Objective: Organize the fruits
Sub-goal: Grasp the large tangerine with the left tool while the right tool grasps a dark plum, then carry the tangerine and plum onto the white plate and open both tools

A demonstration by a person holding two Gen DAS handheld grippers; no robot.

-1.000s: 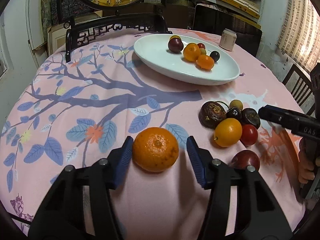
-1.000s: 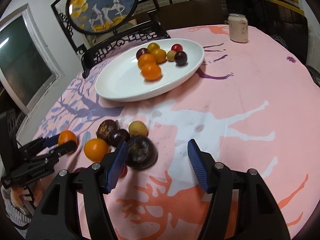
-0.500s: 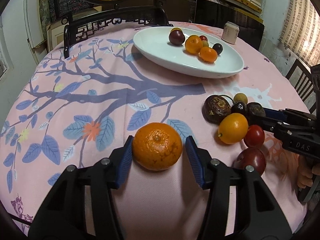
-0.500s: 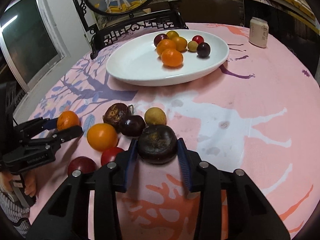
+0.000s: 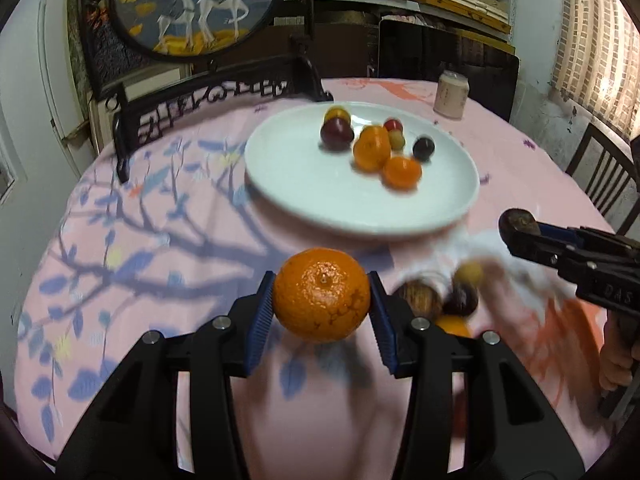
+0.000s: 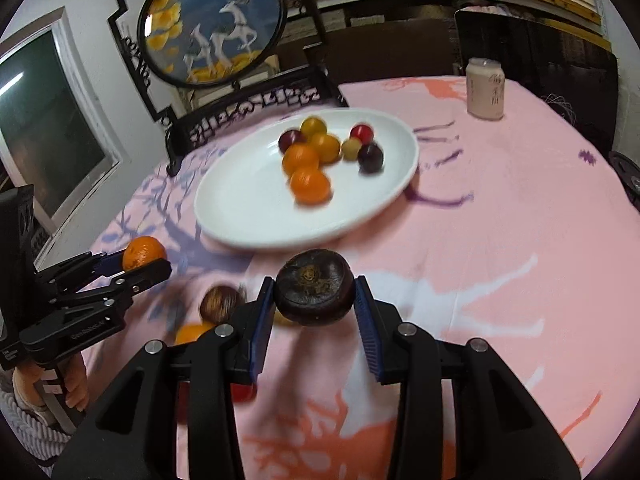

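left gripper (image 5: pixel 322 300) with black arms and blue ribbed pads, clenched on a round orange mandarin (image 5: pixel 322 294); the fruit is pinched on both sides and sits above the pink tablecloth printed with blue branches (image 5: pixel 120 264). right gripper (image 6: pixel 315 299) of the same build, clenched on a dark purple-brown round fruit with a rough crown (image 6: pixel 315 286), likewise clear of the cloth. in the left wrist view the right gripper enters from 3 o'clock with its dark fruit at the tip; in the right wrist view the left gripper enters from 9 o'clock with the mandarin.

large white oval plate (image 6: pixel 248 208) at 12 o'clock of both grippers, carrying a cluster of small orange, yellow, red and dark purple fruits (image 6: pixel 308 160) in its far half. loose fruits left on the cloth (image 5: pixel 444 300), blurred, lie between the two grippers, near the plate's close rim. pale drink can (image 6: pixel 486 90) stands upright at 1 o'clock, beyond the plate. round framed deer painting on a black carved stand (image 6: pixel 212 26) at 11 o'clock, at the table's far edge.
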